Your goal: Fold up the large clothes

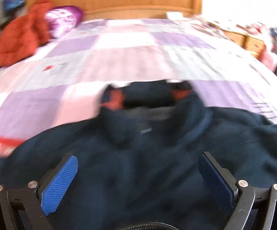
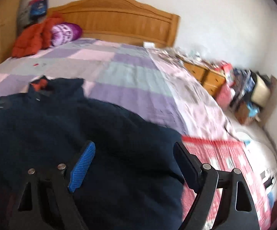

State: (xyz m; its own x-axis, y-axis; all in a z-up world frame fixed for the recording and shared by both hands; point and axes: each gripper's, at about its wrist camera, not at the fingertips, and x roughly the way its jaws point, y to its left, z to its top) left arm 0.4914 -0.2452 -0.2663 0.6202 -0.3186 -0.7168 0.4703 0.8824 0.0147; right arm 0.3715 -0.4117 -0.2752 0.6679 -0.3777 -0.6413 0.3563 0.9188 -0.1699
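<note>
left gripper [image 1: 138, 164]: black linkage arms, silver rivets, blue knurled pads, braided black cable at base
right gripper [image 2: 132, 153]: same black frame, blue textured pad, silver rivets

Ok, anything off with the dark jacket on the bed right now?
The navy jacket lies bunched and wrinkled, its collar standing up with the orange lining showing. Both the left gripper and right gripper are open above it. Nothing looks damaged.
</note>
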